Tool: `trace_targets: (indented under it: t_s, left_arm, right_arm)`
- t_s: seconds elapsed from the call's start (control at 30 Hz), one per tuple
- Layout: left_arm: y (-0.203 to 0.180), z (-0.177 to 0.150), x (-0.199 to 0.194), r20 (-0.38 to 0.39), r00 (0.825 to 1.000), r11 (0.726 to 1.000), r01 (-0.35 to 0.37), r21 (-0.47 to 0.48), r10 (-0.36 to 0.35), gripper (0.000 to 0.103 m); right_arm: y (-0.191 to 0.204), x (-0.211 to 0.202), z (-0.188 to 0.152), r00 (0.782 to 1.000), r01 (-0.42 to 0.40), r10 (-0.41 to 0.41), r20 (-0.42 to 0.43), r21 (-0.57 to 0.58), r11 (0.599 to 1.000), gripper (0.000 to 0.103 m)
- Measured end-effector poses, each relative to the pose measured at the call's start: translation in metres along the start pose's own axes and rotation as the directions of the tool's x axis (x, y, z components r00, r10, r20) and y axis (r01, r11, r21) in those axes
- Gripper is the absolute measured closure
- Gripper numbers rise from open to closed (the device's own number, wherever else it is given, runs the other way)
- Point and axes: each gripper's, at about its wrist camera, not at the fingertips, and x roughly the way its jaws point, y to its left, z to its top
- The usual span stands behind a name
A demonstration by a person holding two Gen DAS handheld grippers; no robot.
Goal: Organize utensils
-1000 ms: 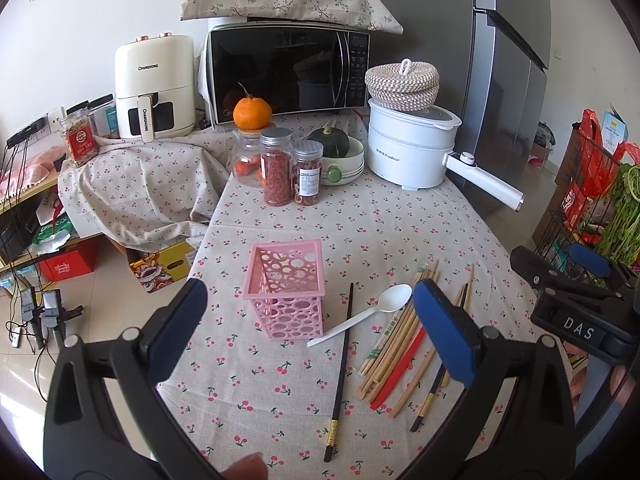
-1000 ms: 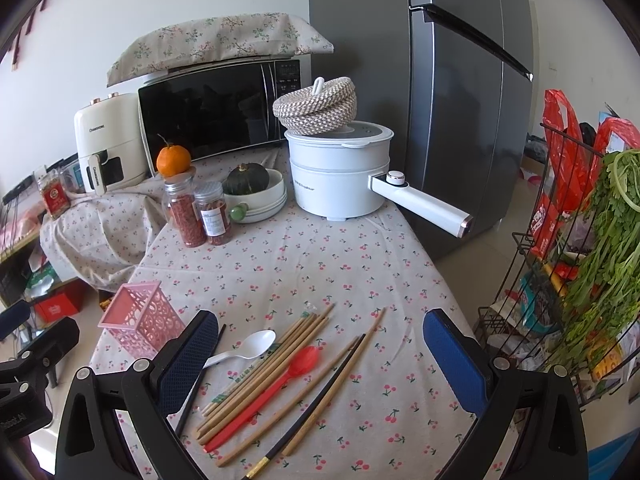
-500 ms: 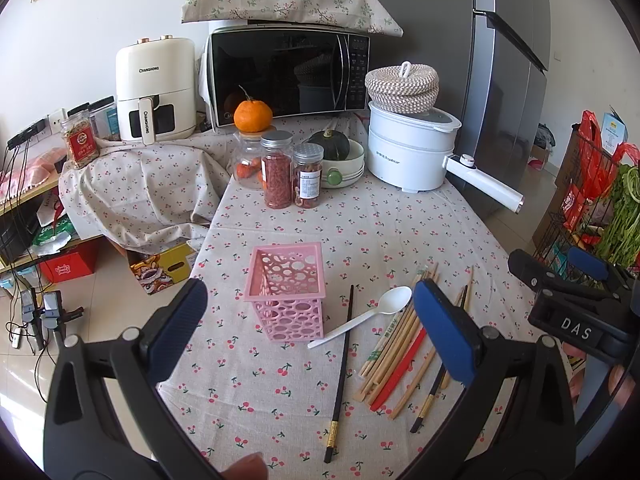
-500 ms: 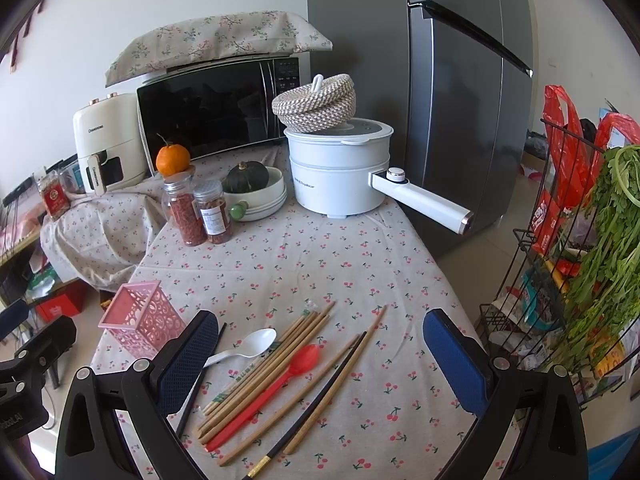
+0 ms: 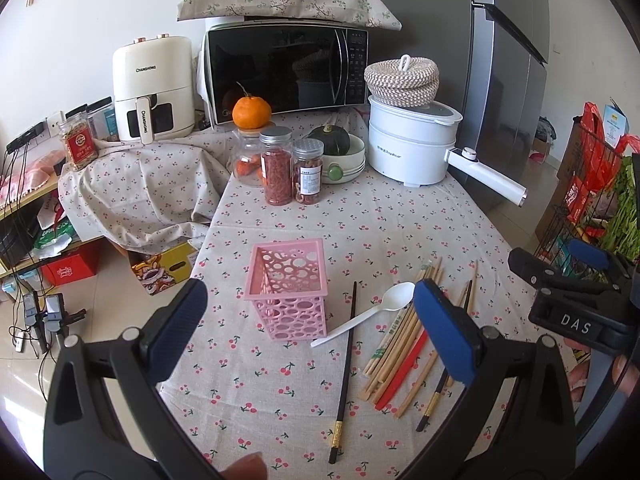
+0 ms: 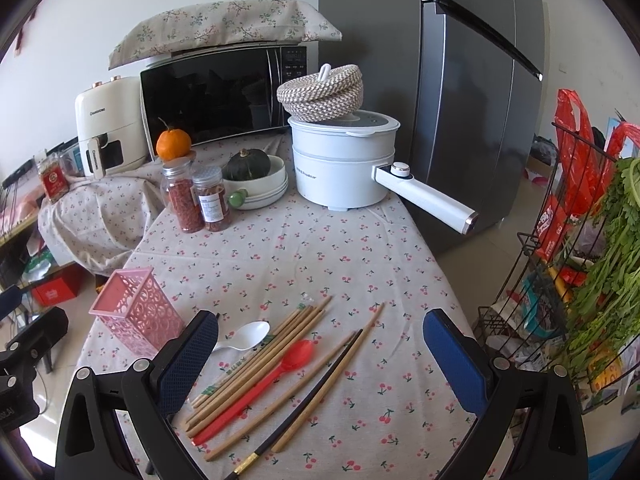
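A pink perforated holder (image 5: 289, 287) stands empty on the cherry-print tablecloth (image 5: 360, 220); it also shows at the left of the right wrist view (image 6: 134, 312). Right of it lie a white spoon (image 5: 366, 312), a black chopstick (image 5: 345, 372), several wooden chopsticks (image 5: 400, 332), a red spoon (image 6: 260, 384) and another black chopstick (image 6: 308, 396). My left gripper (image 5: 316, 328) is open and empty, above the table's near edge. My right gripper (image 6: 320, 354) is open and empty over the utensil pile.
At the back stand two spice jars (image 5: 290, 170), an orange on a jar (image 5: 251, 112), a bowl with a squash (image 5: 338, 148), a white electric pot (image 5: 412, 148), a microwave (image 5: 284, 72) and an air fryer (image 5: 152, 88). A wire rack with greens (image 6: 592, 248) is right of the table.
Both grippers have drifted slightly; the views shift a little. Nothing on the table has moved.
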Motion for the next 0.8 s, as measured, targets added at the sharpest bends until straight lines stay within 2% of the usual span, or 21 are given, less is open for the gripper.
trace_targets:
  t_s: [0.07, 0.13, 0.23, 0.3, 0.37, 0.43, 0.53, 0.6, 0.67, 0.73, 0.8]
  left_arm:
    - [-0.001, 0.0, 0.005, -0.024, 1.0, 1.0, 0.008, 0.009, -0.008, 0.001]
    - [-0.002, 0.001, 0.011, -0.072, 0.996, 0.998, 0.059, 0.012, -0.058, 0.001]
    - [-0.011, 0.006, 0.022, -0.14, 0.985, 0.992, 0.107, 0.068, -0.097, 0.001]
    - [-0.017, 0.009, 0.031, -0.201, 0.972, 0.986, 0.142, 0.092, -0.121, 0.001]
    - [-0.024, 0.012, 0.044, -0.281, 0.947, 0.977, 0.191, 0.094, -0.158, 0.001]
    - [-0.036, 0.013, 0.059, -0.368, 0.907, 0.961, 0.258, 0.104, -0.203, 0.002]
    - [-0.062, 0.013, 0.077, -0.472, 0.853, 0.931, 0.33, 0.158, -0.222, 0.011]
    - [-0.077, 0.012, 0.09, -0.543, 0.809, 0.908, 0.377, 0.182, -0.227, 0.024]
    - [-0.091, 0.012, 0.105, -0.603, 0.766, 0.887, 0.416, 0.2, -0.223, 0.031]
    - [-0.104, 0.012, 0.123, -0.646, 0.737, 0.875, 0.43, 0.222, -0.199, 0.037]
    - [-0.117, 0.012, 0.141, -0.675, 0.719, 0.866, 0.434, 0.25, -0.166, 0.04]
  right_arm:
    - [-0.003, 0.008, 0.002, 0.999, -0.01, 0.011, -0.031, 0.002, 1.0, 0.0]
    - [-0.009, 0.017, 0.003, 0.997, -0.026, 0.028, -0.068, 0.03, 0.999, 0.0]
    - [-0.024, 0.033, 0.006, 0.988, -0.053, 0.064, -0.141, 0.086, 0.995, 0.0]
    - [-0.036, 0.044, 0.008, 0.975, -0.077, 0.104, -0.198, 0.137, 0.988, 0.0]
    - [-0.049, 0.055, 0.009, 0.961, -0.072, 0.117, -0.25, 0.181, 0.981, 0.0]
    - [-0.06, 0.065, 0.007, 0.948, -0.064, 0.127, -0.291, 0.218, 0.974, 0.0]
    - [-0.074, 0.079, 0.003, 0.927, -0.063, 0.155, -0.341, 0.268, 0.961, 0.0]
    - [-0.082, 0.086, 0.0, 0.921, -0.045, 0.146, -0.36, 0.273, 0.961, 0.0]
    - [-0.087, 0.09, -0.002, 0.916, -0.028, 0.134, -0.378, 0.272, 0.962, 0.0]
    - [-0.092, 0.092, -0.004, 0.911, -0.029, 0.142, -0.387, 0.284, 0.958, 0.0]
    - [-0.093, 0.094, -0.005, 0.905, -0.04, 0.158, -0.396, 0.29, 0.956, 0.001]
